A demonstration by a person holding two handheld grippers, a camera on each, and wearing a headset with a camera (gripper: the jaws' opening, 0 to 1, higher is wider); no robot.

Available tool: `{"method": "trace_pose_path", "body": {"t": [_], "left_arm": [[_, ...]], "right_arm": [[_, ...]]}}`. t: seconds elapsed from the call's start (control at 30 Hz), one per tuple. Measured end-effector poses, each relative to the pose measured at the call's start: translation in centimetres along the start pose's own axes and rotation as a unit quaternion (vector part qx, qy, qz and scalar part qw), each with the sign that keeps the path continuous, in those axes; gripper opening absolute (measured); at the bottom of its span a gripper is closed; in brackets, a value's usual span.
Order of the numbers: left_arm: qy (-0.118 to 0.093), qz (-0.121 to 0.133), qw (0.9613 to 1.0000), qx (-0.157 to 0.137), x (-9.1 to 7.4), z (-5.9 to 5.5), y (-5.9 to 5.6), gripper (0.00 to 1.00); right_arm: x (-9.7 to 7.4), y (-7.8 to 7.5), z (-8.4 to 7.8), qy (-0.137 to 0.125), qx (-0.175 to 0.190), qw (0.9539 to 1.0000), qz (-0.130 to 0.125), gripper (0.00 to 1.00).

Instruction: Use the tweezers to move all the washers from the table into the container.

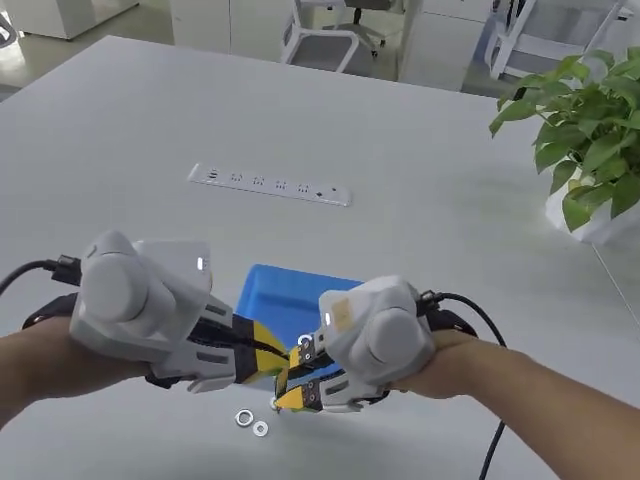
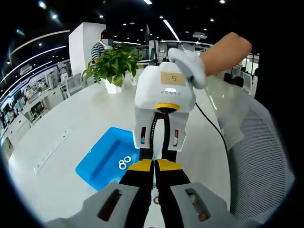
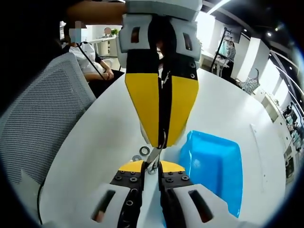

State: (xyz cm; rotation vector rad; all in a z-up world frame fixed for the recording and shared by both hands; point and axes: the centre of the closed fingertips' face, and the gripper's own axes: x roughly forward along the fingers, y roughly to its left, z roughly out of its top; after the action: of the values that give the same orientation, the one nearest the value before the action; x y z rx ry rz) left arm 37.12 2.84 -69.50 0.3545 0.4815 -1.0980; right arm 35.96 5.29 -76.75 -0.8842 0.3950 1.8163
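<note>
My left claw [image 3: 161, 141] squeezes the tweezers [image 3: 154, 157], tip to tip with my right claw [image 3: 151, 167]; I cannot tell its grip. Washers [image 1: 245, 418] lie just under them on the desk [image 1: 420, 230]. Next I must pinch one.

1. Your left hand-held gripper [image 1: 270, 352] points right, its jaws pressed together.
2. Your right hand-held gripper [image 1: 287, 397] points left, jaws closed, its tips touching the left's.
3. Your left forearm [image 1: 30, 365] and right forearm [image 1: 545, 400] converge from the lower corners.

A power strip [image 1: 270, 185] is lying on the desk [image 1: 130, 120]. A potted plant [image 1: 590, 115] is standing near its edge, with perhaps chairs [image 1: 330, 40] beyond.
</note>
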Motion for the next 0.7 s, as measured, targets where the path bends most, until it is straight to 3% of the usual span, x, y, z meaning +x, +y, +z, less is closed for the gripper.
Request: {"method": "trace_pose_path", "body": {"t": [0.53,0.7], "left_arm": [[0.002,-0.003,1.0000,-0.001,0.06,0.03,-0.43,0.05],[0.002,-0.005,1.0000,0.001,0.26,0.16,-0.56,0.05]], "right_arm": [[0.38,0.36,-0.62,0.034,-0.038,0.9985,0.022,0.11],[0.33,0.38,-0.74,0.035,-0.031,0.9987,0.023,0.09]]}}
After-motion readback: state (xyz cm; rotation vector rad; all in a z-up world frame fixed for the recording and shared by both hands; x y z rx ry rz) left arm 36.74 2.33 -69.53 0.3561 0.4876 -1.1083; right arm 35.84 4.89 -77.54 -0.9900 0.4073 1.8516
